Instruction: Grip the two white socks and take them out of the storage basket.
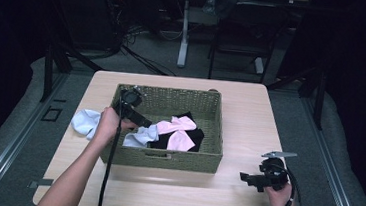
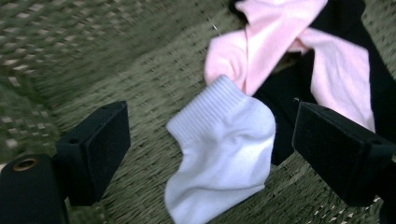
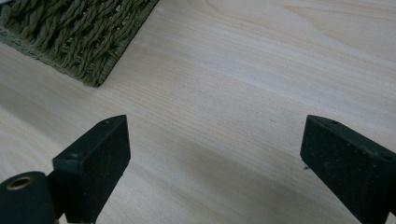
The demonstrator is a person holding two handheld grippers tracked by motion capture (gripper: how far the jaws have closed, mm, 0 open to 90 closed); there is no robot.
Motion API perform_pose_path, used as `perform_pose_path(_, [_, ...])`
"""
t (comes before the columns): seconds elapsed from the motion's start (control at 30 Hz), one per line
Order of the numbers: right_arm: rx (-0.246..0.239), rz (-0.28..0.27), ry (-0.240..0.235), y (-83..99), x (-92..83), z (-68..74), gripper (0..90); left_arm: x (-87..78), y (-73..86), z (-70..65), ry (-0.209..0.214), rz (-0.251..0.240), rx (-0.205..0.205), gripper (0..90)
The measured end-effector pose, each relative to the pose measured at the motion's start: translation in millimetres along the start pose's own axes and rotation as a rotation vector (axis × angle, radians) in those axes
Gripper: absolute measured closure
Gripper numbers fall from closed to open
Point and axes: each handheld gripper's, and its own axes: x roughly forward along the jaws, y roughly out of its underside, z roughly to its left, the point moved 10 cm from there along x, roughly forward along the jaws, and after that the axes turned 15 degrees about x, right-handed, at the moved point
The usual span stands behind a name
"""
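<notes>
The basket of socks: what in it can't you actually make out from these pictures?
- Black fabric: left gripper view, mostly under the pink socks; item count unclear.
- White sock: toe cut off by the bottom edge.
- Basket: right gripper view, one corner showing, rest past the frame.
- White sock outside the basket: high view, partly behind the left hand.

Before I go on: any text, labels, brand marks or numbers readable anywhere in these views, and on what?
No readable text in any view.
White sock: plain ribbed cuff, no print or tag.
Pink socks and black sock: no markings visible.
Woven basket: no label or tag.
Wooden table: bare grain only.
Left gripper and right gripper: black jaws, no lettering.
Background equipment in the high view: too dark and small to read.
</notes>
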Motion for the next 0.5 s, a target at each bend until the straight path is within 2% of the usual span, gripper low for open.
perform_pose_path(0.07, [0.0,0.0,0.0,0.2,0.0,0.1,7.9,2.8,-0.1,-1.2,0.003,0.007,0.004,13.5])
perform_pose_path(0.1, [0.0,0.003,0.002,0.4,0.0,0.1,7.9,9.6,0.1,-4.5,0.02,0.029,0.022,14.3])
perform_pose_path(0.2, [0.0,0.002,0.002,0.3,-0.1,0.3,7.9,16.3,0.3,-8.1,0.036,0.05,0.031,15.5])
perform_pose_path(0.23, [0.003,0.0,0.004,0.3,-0.2,0.1,7.9,22.6,0.4,-11.3,0.052,0.072,0.042,16.5])
perform_pose_path(0.33, [0.004,-0.004,0.002,0.0,-0.1,-0.1,7.9,27.0,1.1,-12.4,0.056,0.093,0.049,19.8])
perform_pose_path(0.4, [0.005,-0.003,0.002,0.0,0.2,-0.1,7.9,32.5,2.7,-13.9,0.072,0.126,0.055,22.7])
perform_pose_path(0.43, [0.002,0.001,0.001,0.3,0.2,-0.1,7.9,38.0,5.3,-14.7,0.088,0.164,0.066,25.4])
perform_pose_path(0.47, [0.002,0.001,0.001,0.3,0.2,-0.1,7.9,38.0,5.3,-14.7,0.088,0.164,0.066,28.3])
perform_pose_path(0.5, [0.003,-0.003,0.003,0.0,0.1,0.0,7.9,41.6,6.6,-14.9,0.087,0.19,0.073,29.6])
